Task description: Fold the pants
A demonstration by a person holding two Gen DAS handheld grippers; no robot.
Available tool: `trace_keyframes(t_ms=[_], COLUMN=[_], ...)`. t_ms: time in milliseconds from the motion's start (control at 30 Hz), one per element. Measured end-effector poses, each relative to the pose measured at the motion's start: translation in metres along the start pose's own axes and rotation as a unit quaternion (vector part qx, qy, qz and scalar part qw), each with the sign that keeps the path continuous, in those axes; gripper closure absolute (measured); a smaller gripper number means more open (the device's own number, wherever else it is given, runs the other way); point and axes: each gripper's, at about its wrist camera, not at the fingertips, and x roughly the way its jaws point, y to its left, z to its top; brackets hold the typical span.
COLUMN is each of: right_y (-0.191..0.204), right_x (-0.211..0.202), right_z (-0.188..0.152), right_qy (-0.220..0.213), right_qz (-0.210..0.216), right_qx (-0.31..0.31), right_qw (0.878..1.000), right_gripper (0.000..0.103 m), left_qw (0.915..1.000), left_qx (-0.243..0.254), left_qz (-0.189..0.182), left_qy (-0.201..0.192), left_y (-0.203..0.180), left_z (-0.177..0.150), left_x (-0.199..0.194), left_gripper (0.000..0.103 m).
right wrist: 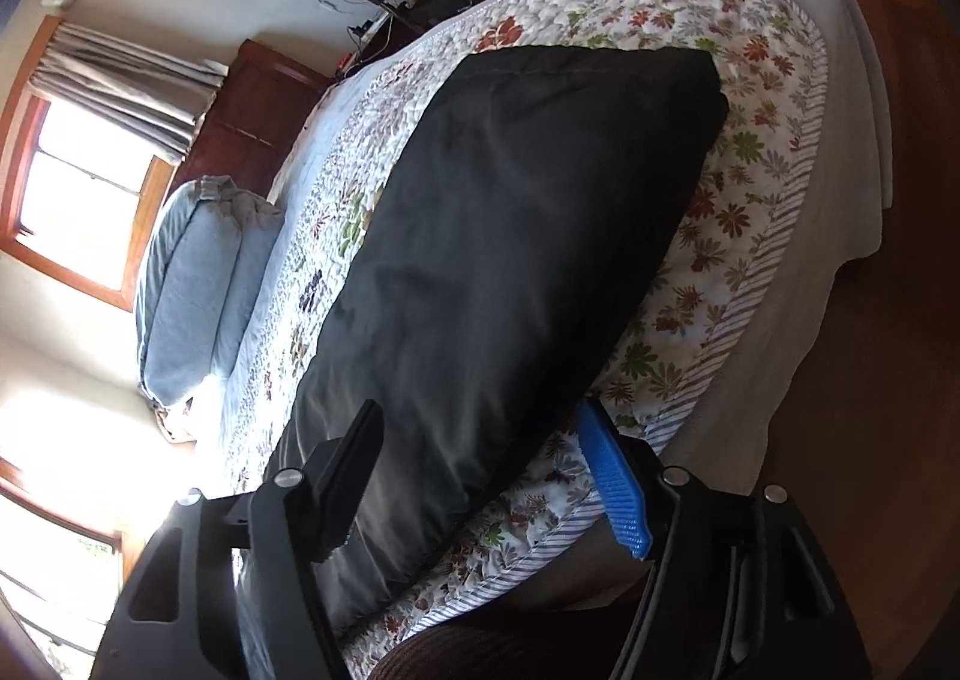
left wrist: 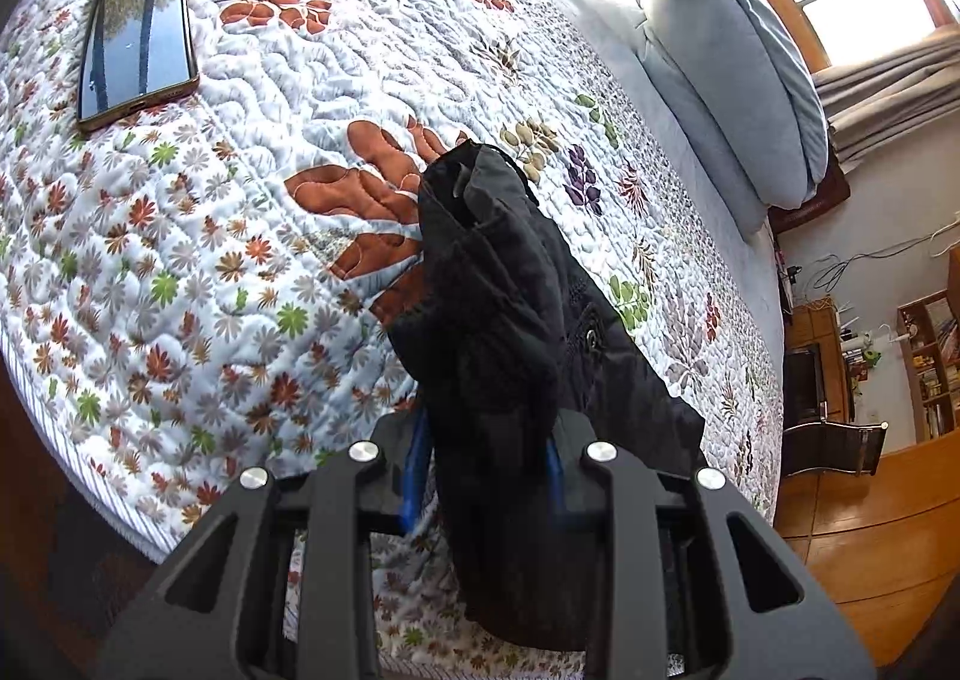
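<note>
The black pants (right wrist: 516,236) lie stretched along a floral quilt (right wrist: 750,98) on a bed. In the left wrist view a bunched end of the pants (left wrist: 498,290) with a metal button rises from between the blue pads. My left gripper (left wrist: 486,470) is shut on this bunch and holds it above the quilt (left wrist: 240,236). My right gripper (right wrist: 480,470) is open; the pants' near end lies between its spread fingers (right wrist: 612,476), one black finger on the fabric's left edge.
A smartphone (left wrist: 138,44) lies on the quilt at the upper left. Blue pillows (left wrist: 732,74) lie at the bed's head, and also show in the right wrist view (right wrist: 198,284). The bed edge (right wrist: 798,320) and wooden floor (left wrist: 870,530) are close.
</note>
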Motion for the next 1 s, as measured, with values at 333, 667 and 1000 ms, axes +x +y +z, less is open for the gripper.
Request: trace_keyframes(t_ms=[333, 667, 1000], right_y=[-0.030, 0.003, 0.078], right_x=[0.007, 0.033, 0.092], right_z=[0.008, 0.029, 0.053], right_qy=[-0.009, -0.007, 0.021], right_qz=[0.013, 0.053, 0.079], right_qx=[0.041, -0.025, -0.087], right_qw=[0.999, 0.998, 0.993], right_gripper=[0.034, 0.070, 0.082], left_qw=[0.9999, 0.9996, 0.9980], left_qx=[0.002, -0.019, -0.058], left_qz=[0.015, 0.022, 0.015], left_qy=[-0.002, -0.003, -0.020], left_y=[0.004, 0.017, 0.023], left_z=[-0.002, -0.005, 0.012], left_x=[0.006, 0.013, 0.039], left_gripper=[0.074, 0.066, 0.065])
